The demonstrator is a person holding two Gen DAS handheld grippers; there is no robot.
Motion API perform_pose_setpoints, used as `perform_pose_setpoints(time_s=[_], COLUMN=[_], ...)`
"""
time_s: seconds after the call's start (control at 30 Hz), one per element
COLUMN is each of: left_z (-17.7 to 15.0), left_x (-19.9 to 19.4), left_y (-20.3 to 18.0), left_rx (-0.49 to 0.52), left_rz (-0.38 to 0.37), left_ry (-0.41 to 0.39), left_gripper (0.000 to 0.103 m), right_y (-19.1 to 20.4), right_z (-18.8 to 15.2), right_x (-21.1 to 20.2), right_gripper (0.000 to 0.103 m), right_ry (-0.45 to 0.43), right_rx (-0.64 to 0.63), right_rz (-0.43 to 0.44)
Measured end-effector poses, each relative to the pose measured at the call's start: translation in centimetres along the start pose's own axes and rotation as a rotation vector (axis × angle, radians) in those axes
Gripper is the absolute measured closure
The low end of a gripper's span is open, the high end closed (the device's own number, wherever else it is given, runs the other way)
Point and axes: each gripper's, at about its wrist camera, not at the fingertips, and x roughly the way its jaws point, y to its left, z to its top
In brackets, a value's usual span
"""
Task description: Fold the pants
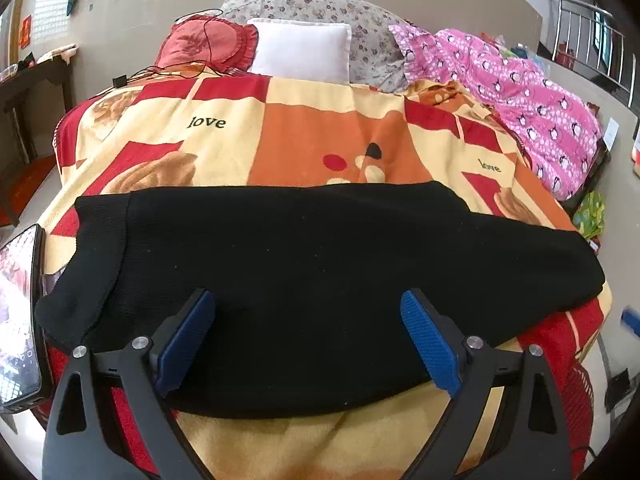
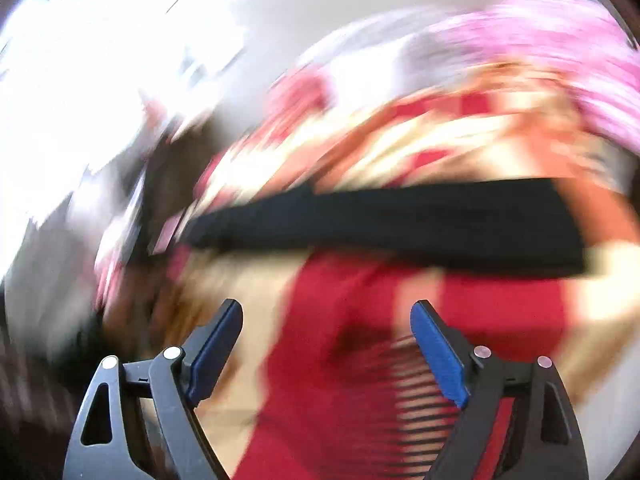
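Black pants lie folded in a wide flat band across the near end of a bed with a red, orange and cream blanket. My left gripper is open and empty, its blue pads hovering over the near edge of the pants. The right wrist view is heavily motion-blurred; the pants show as a black band ahead. My right gripper is open and empty, short of the pants, over the blanket.
A phone stands at the bed's left edge beside the pants. A white pillow, a red cushion with a cable and a pink penguin-print cloth lie at the far end. A dark table stands left.
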Motion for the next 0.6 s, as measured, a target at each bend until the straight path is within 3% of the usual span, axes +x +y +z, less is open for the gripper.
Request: perform_pose_setpoints(time_s=[0.07,0.13,0.2,0.37,0.43,0.6], left_z=[-0.1,-0.2,-0.2,-0.2,-0.2,-0.2], left_x=[0.0,0.1,0.1,0.2,0.2,0.3], left_y=[-0.2,-0.4,-0.3,-0.3,-0.3,-0.3], left_rx=[0.009,0.016,0.017,0.016,0.018,0.018], left_rz=[0.006,0.009,0.007,0.0,-0.001,-0.003], left_ry=[0.003,0.006,0.007,0.009,0.009,0.01], left_gripper=[0.008,0.007,0.007,0.005,0.004,0.003], right_y=[-6.4,-12.1,-14.8,-16.4,-16.3,-15.5], right_z=[0.9,-0.1,-0.1,-1.9,-1.9,-0.9], right_x=[-2.1,-3.2,-3.0,-1.1,-1.4,-1.1], right_gripper=[0.015,0.014,0.014,0.013,0.009,0.01], right_ry=[-0.128,-0.186,-0.194,-0.205,-0.213,-0.212], right_rx=[0.309,0.602,0.706,0.884,0.885,0.853], right_rz=[-0.048,-0.05,-0.017,0.066,0.071,0.07])
